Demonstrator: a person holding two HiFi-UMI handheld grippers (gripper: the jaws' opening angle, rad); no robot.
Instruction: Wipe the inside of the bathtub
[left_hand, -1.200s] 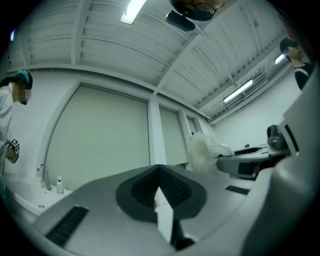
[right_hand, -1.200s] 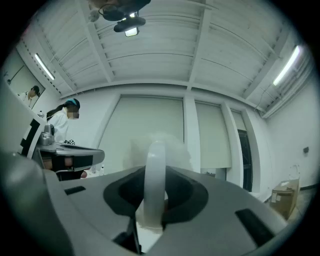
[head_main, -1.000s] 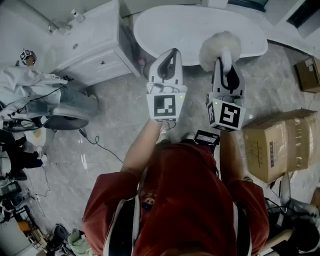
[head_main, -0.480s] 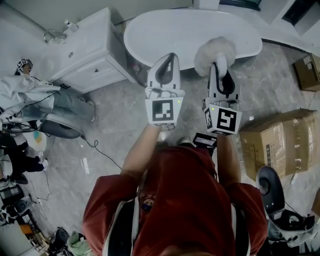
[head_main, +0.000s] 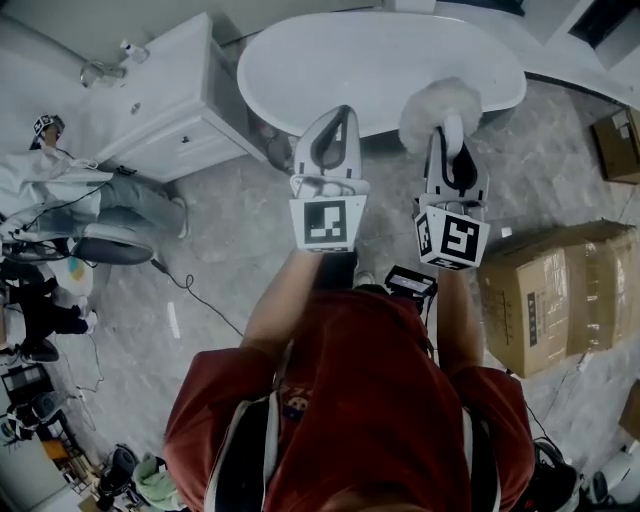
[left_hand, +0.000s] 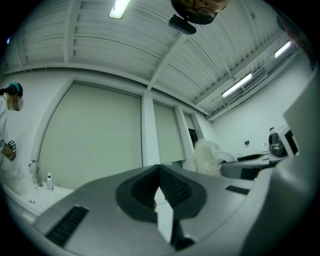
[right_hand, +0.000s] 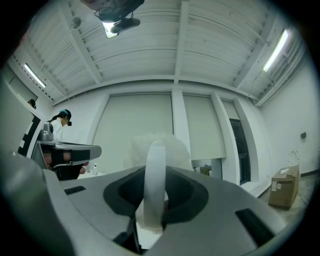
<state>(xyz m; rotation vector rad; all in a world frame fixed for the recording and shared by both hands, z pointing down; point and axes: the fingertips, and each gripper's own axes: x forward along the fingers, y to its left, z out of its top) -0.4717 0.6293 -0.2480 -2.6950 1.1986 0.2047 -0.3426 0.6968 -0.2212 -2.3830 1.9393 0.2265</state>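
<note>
Before the tub (head_main: 380, 60), in the head view, the person has edged nearer over the last 1 second: the tub sits a little larger and further left in frame. Both grippers keep the same level carry in front of the body. The left gripper (head_main: 335, 125) is just short of the tub's near wall, and the right gripper (head_main: 450, 135) holds the duster (head_main: 438, 108), whose fluffy head overlaps the tub's near rim. The head is above the rim, not down inside the tub, so no wiping has begun.

Left gripper view: its 2 fingers (left_hand: 175, 187) are pressed together on nothing, and the duster (left_hand: 205, 155) shows past them.

Right gripper view: the fingers (right_hand: 185, 192) are clamped on the duster's white handle (right_hand: 154, 180), with the fluffy head beyond. I judge the approach nearly done. Reaching in over the tub's rim should come next.
</note>
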